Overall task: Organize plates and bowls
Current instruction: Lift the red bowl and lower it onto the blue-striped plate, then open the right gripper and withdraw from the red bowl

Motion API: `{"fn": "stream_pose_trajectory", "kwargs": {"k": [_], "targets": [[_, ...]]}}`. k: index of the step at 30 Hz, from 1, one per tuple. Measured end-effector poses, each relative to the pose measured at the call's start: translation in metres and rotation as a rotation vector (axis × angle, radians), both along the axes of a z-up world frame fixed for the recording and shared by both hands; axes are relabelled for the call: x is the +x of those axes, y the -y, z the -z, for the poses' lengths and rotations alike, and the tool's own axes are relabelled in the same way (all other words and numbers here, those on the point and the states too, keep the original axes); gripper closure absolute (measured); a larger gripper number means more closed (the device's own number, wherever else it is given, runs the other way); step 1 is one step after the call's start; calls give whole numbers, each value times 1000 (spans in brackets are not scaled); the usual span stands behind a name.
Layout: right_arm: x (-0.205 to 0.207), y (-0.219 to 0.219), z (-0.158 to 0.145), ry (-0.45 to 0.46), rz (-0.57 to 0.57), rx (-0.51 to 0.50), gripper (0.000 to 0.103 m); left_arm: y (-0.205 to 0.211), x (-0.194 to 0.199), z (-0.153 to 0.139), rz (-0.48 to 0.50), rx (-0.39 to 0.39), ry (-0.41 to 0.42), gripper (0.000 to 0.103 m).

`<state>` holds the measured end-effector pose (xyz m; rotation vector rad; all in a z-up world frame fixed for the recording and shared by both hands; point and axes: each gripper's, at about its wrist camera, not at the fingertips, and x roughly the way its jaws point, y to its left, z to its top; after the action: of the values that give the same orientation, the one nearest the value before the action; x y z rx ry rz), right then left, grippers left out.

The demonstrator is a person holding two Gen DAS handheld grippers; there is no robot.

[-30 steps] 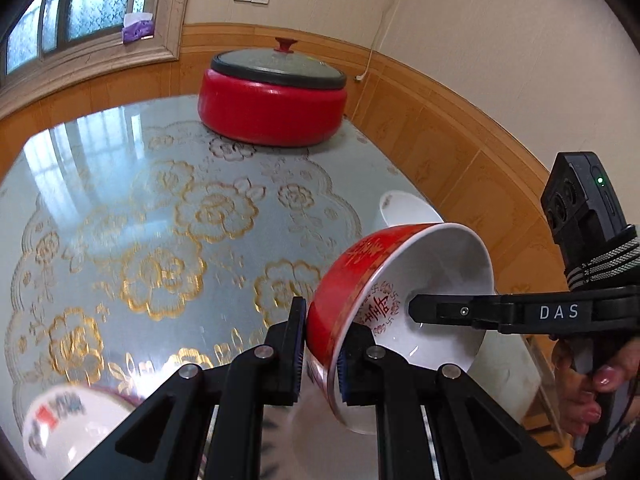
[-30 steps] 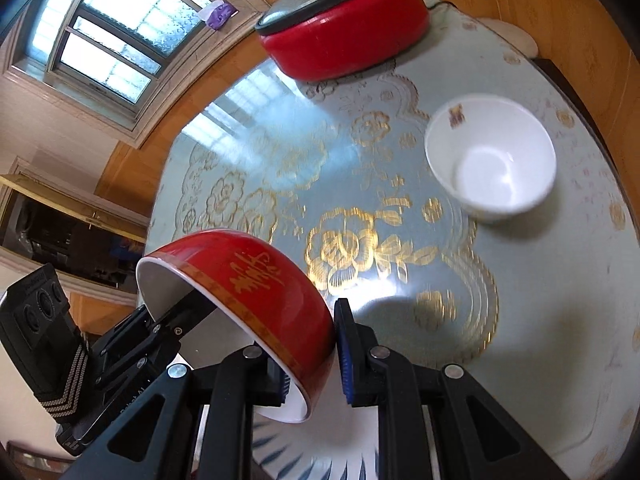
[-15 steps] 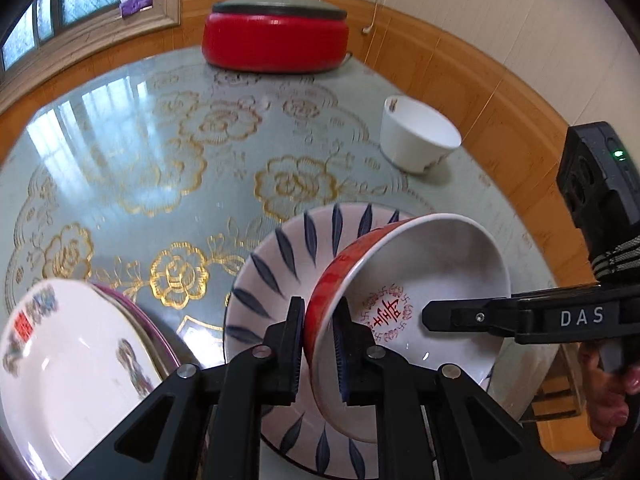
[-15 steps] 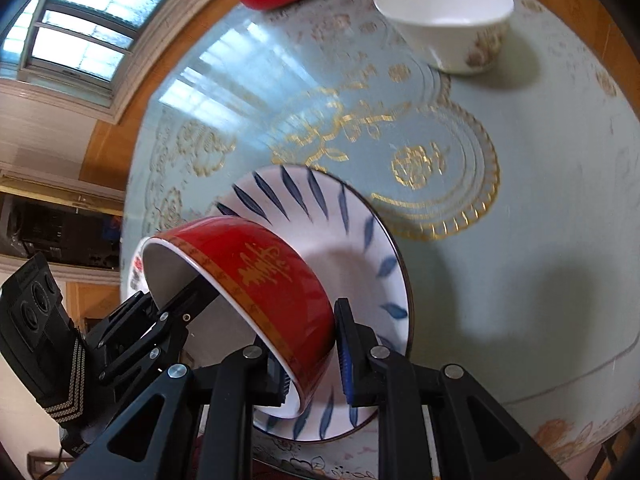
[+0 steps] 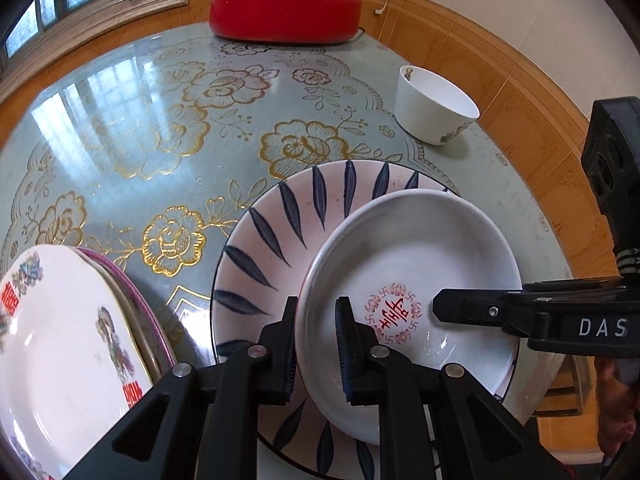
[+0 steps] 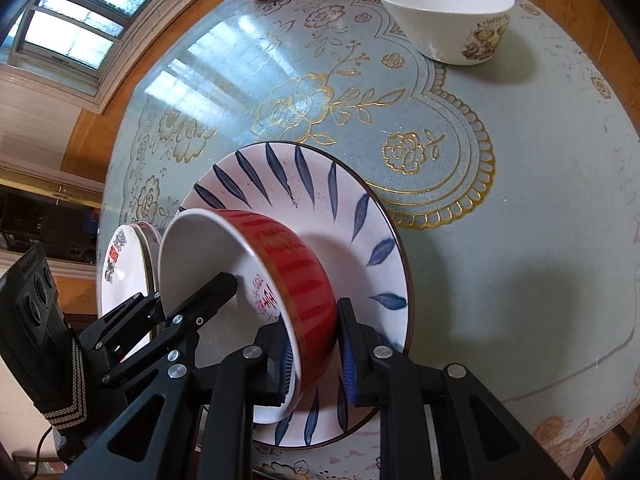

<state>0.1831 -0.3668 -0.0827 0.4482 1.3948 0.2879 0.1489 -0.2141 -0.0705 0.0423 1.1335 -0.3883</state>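
Note:
A red bowl with a white inside (image 5: 412, 280) (image 6: 288, 264) rests on a white plate with blue leaf strokes (image 5: 280, 216) (image 6: 320, 196). My left gripper (image 5: 316, 344) straddles the bowl's near rim with its jaws parted, a gap showing at each pad. My right gripper (image 6: 314, 352) straddles the opposite rim, jaws also parted, the outer pad clear of the red wall. A white bowl with a bear print (image 5: 434, 104) (image 6: 448, 12) stands further back on the right.
A stack of white patterned plates (image 5: 68, 344) (image 6: 124, 272) lies at the left. A red lidded pot (image 5: 286, 4) stands at the far edge of the round glass-topped table (image 5: 140, 128). The table's edge is close on the right.
Both grippers carried the red bowl down from a tilted hold onto the blue-leaf plate. Their jaws have since widened off the rim.

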Motion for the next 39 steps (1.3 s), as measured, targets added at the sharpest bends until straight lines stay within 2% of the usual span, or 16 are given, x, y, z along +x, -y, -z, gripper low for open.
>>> {"fn": "stream_pose_trajectory", "kwargs": {"k": [7,9,13,23,28,36,39], "targets": [[2,-5,1,1,1,-25,81,-4,-4,-9,-10,-25,14,78],[2,-6,-2,19,-2,-57,80,-3,-7,-13,0,-11,41,78],[-1,-1,-6,25,16,-35,79,-2,-12,-16,10,24,75,77],[-14,5,-11,63,4,-22,79,-1,-12,-11,9,47,62,77],[-15,2,-8,93,5,-48,86,4,-12,-10,19,55,62,76],[-10,3,-5,91,4,-45,86,4,-11,-9,9,54,54,73],[-9,3,-7,91,-6,-37,84,3,-10,-11,-4,50,55,67]]}}
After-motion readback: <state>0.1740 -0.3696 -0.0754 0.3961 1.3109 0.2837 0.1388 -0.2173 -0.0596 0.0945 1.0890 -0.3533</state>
